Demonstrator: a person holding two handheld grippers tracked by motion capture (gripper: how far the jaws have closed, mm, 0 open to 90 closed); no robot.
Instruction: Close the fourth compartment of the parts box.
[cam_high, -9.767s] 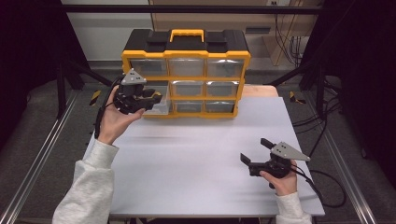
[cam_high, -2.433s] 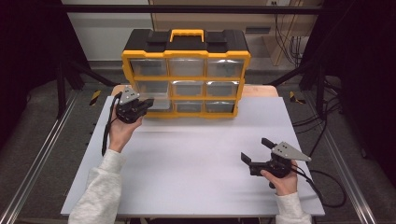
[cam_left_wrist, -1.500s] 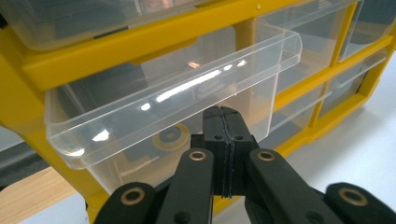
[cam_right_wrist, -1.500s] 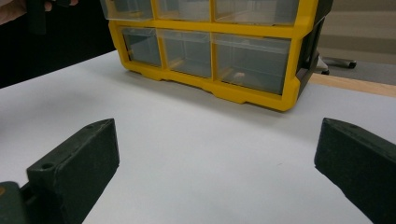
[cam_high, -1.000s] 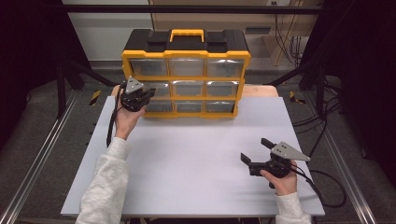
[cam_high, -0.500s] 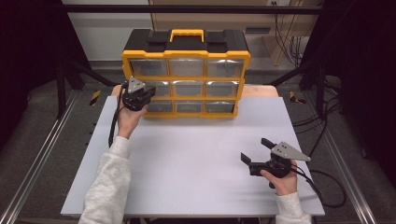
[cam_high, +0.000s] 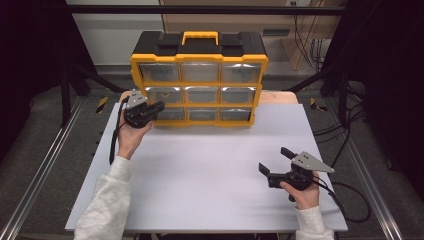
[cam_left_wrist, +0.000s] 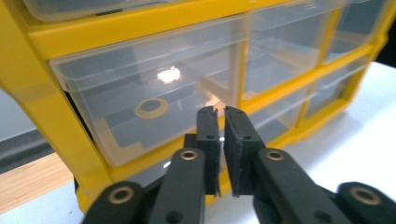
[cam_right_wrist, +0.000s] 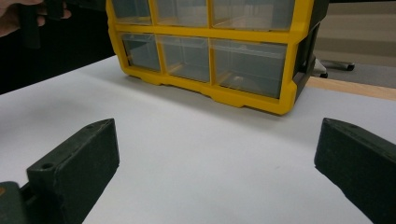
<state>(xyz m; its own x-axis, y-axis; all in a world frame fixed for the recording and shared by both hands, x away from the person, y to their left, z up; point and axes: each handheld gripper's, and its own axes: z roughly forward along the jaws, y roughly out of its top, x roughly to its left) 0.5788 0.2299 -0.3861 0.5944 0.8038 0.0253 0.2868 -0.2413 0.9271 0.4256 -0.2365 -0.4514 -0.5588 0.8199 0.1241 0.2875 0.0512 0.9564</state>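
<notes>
pinching nearly closed, left gripper (cam_left_wrist: 221, 114) sits just before a clear drawer (cam_left_wrist: 154, 107); right gripper (cam_high: 277, 161) gapes wide over table (cam_high: 200, 170).

We see a yellow-framed organizer (cam_high: 199, 80) with a black top, a yellow handle (cam_high: 200, 37) and clear drawers (cam_left_wrist: 154, 107), standing at the far edge of our white table (cam_high: 200, 175). One drawer holds a yellow ring (cam_left_wrist: 151, 108). Both grippers, left (cam_high: 157, 106) and right (cam_high: 275, 160), are black with grey top plates. Our sleeves (cam_high: 107, 205) are pale grey. A wood-coloured strip shows along the table's far edge.
</notes>
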